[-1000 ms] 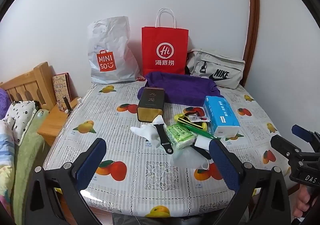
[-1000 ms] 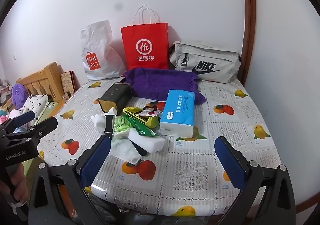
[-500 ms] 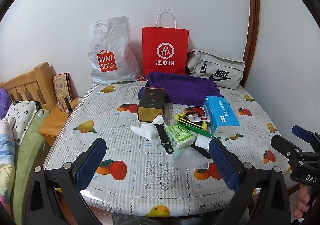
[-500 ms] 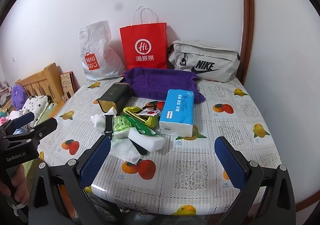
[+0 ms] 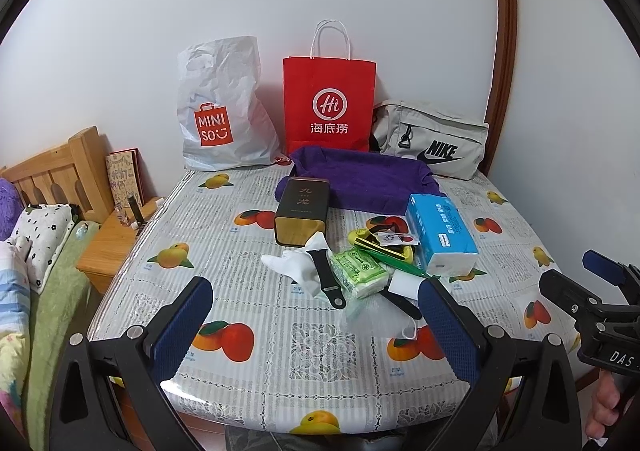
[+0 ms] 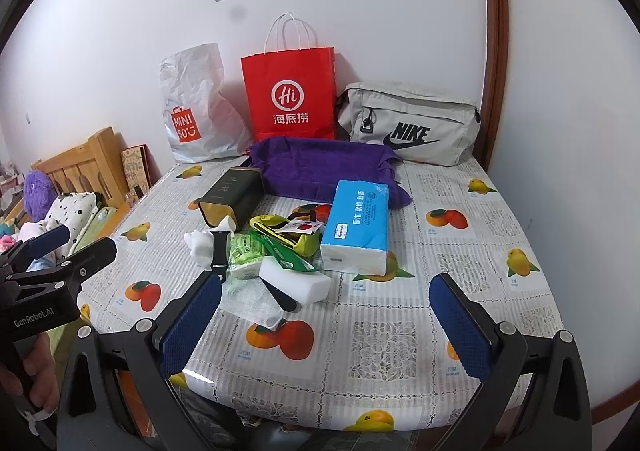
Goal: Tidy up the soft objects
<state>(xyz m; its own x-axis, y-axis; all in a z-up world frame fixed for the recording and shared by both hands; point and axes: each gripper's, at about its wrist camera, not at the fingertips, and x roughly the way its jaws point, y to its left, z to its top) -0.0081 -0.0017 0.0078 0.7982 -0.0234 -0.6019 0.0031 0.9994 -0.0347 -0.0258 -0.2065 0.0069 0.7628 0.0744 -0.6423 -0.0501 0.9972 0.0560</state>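
Purple towelling: one purple towel [image 5: 362,181] lies spread at the rear of the tabletop [image 5: 248,315], its long axis running left to right, in front of three bags set against the wall: one white Miniso bag [image 5: 224,107], one red paper bag [image 5: 330,107], one grey Nike bag [image 5: 434,145].

Item count in the central cluster:
- One blue tissue pack [image 5: 440,235], long axis running from the near edge toward the wall, its far end touching the towel.
- One dark tin box [image 5: 302,209], lying on its side, open gold end facing the near edge.
- One white sock [image 5: 296,265], with one black watch strap [image 5: 326,277] lying across it, its long axis front to back.
- One green wipes pack [image 5: 358,271], just beside the strap.
- One white sponge block [image 6: 294,283], just in front of the wipes pack.
- One yellow sock [image 6: 298,237], tucked between the tin box and the tissue pack.

Left hand-held gripper [image 5: 316,327]: released, jaws wide apart, holding nothing, above the near tabletop edge. Right hand-held gripper [image 6: 326,325]: released, jaws wide apart, holding nothing, to the right of the left unit.
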